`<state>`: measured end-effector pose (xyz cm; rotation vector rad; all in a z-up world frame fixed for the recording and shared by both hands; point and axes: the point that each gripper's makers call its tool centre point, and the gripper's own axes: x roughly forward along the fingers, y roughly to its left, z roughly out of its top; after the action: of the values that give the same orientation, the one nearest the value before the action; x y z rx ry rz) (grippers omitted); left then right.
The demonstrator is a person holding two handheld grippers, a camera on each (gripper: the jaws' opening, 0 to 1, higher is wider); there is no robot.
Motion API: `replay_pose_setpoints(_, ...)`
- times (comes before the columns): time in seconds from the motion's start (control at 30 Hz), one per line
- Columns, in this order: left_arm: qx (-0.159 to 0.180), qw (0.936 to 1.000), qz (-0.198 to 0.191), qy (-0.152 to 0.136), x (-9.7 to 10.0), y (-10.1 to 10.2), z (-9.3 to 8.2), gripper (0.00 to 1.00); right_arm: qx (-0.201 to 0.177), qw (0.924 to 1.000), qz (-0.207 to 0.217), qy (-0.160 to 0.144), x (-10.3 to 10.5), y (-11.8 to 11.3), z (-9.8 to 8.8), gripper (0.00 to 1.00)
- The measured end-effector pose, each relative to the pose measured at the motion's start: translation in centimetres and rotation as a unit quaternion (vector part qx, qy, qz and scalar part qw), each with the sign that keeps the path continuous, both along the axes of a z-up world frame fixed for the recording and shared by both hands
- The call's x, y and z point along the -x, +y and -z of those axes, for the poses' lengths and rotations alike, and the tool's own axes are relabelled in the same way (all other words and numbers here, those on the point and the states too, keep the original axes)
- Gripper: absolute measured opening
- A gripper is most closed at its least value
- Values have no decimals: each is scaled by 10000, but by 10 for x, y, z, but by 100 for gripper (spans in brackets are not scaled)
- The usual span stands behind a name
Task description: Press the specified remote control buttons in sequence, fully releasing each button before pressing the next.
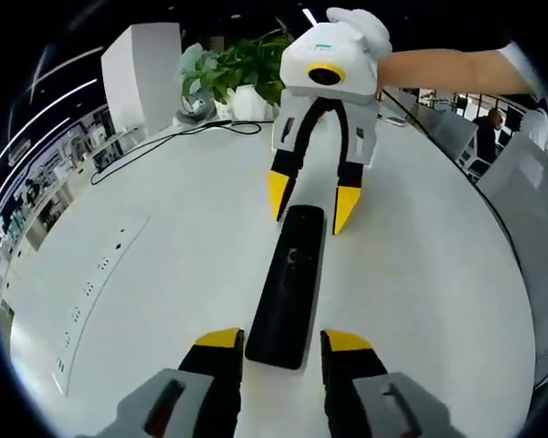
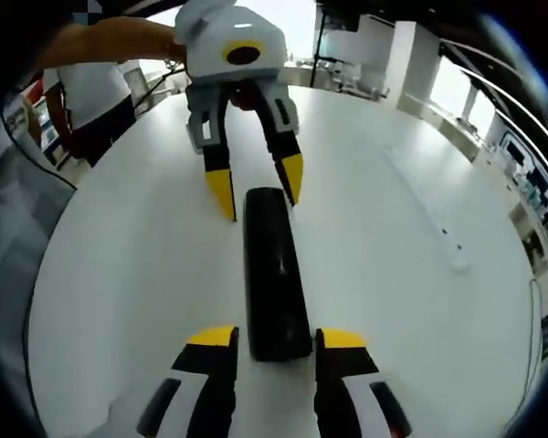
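Wide round white surface [image 1: 438, 292], bare on both sides of the action, far edge crowded by a green potted plant [image 1: 242, 68] and black cable [image 1: 178, 137]. The long black plastic remote control [image 1: 288, 285] lies mid-surface. Left tool [image 1: 281, 351] straddles its near end, jaws apart; right tool [image 1: 310, 205] brackets the other end, jaws apart.

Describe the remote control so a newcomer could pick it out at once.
Start at the big white table. Near its middle, two grippers face each other, the left gripper and the right gripper, both open with yellow-tipped fingers. Between them lies the remote control: a long, slim black bar lying flat, the only dark thing there.
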<state>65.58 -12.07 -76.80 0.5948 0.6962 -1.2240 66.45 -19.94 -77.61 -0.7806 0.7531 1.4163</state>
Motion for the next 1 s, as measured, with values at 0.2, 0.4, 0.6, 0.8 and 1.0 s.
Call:
replay_pose_setpoints(0.2, -19, 10000, 31, -20, -3, 2, 0, 31, 6, 10000, -20, -11, 2, 1, 0, 22)
replay_pose_setpoints(0.4, -31, 10000, 32, -30, -11, 9, 2, 26, 25, 10000, -65, 0, -1, 3, 1, 22)
replay_pose_setpoints(0.6, -50, 10000, 63, -49, -12, 9, 3, 26, 25, 9999, -146, -14, -8, 2, 2, 21)
replay_pose_setpoints(0.8, -126, 9995, 199, -216, -15, 11, 4, 25, 58, 9995, -260, -163, -11, 3, 2, 21)
replay_pose_setpoints(1.0, -171, 9993, 216, -244, -17, 11, 4, 24, 105, 9992, -317, -241, -6, 3, 1, 20)
